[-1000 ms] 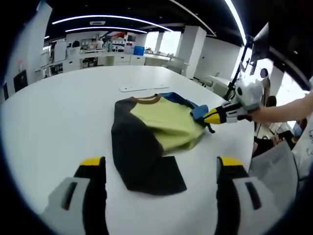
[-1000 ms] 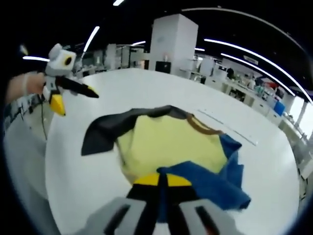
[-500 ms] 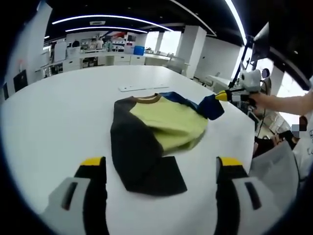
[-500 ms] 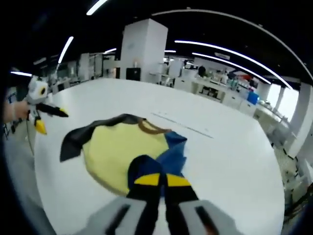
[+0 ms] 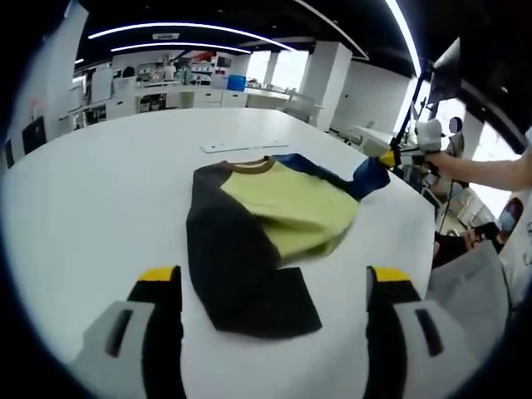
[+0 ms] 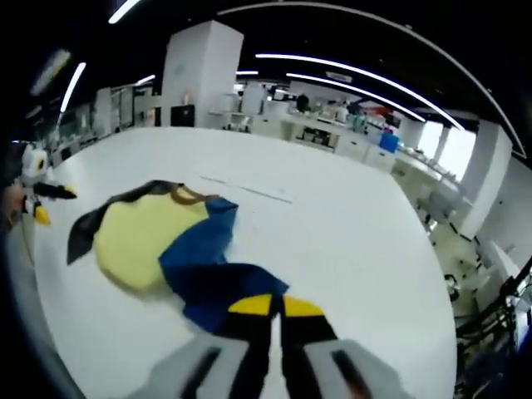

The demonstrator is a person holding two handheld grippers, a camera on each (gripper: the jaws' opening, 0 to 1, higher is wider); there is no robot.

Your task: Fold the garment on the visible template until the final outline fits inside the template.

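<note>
The garment lies on the white table (image 5: 100, 191), with a yellow body (image 5: 287, 204), a brown collar (image 5: 249, 167) and a dark sleeve (image 5: 237, 266) spread toward me. Its blue sleeve (image 5: 362, 176) is drawn out to the right, and my right gripper (image 5: 387, 158) is shut on its end. In the right gripper view the jaws (image 6: 270, 306) pinch the blue sleeve (image 6: 212, 270), which stretches back to the yellow body (image 6: 133, 241). My left gripper (image 5: 273, 276) stands open just above the dark sleeve's near end, holding nothing. It also appears small at the far left (image 6: 37, 189).
A thin white strip (image 5: 237, 149) lies on the table behind the collar, also seen as a strip (image 6: 245, 189) in the right gripper view. A person's arm (image 5: 490, 173) reaches in past the table's right edge. Office desks and pillars stand beyond.
My right gripper has pulled the blue sleeve off the yellow body and outward to the side, stretching it out. The left gripper has stayed put and open.
</note>
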